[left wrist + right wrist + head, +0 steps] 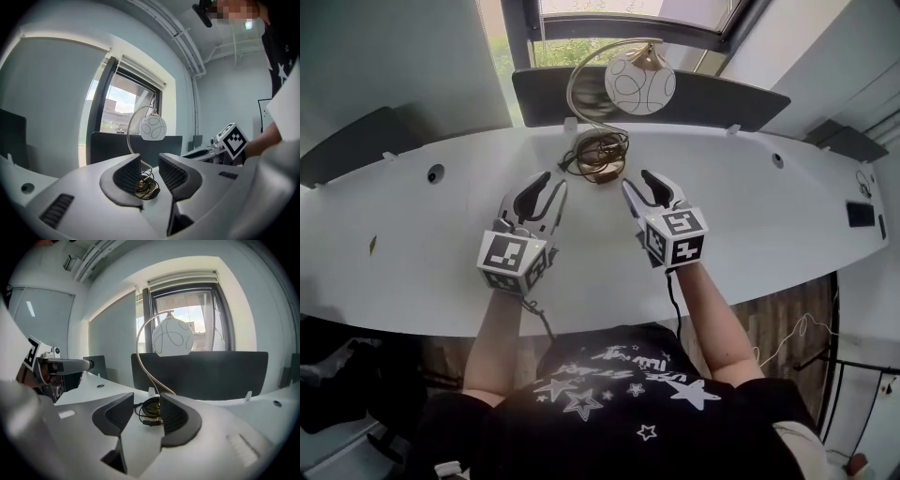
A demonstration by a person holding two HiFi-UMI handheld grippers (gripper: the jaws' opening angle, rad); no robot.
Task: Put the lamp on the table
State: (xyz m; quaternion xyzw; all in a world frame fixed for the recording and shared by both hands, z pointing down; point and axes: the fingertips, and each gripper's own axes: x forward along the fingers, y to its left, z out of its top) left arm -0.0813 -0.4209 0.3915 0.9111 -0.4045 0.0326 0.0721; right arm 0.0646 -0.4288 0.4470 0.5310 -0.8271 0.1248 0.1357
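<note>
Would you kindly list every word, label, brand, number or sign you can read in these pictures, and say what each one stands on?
No text can be read in any view.
Black shirt: a pale print among stars, too small and warped to read.
Marker cubes: black-and-white square patterns only, no letters or digits.
Lamp shade: curved lines only, no lettering.

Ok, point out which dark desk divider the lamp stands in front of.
The middle divider, straight ahead: the lamp stands on the table directly in front of it. The left divider and right divider sit off to the sides.
</note>
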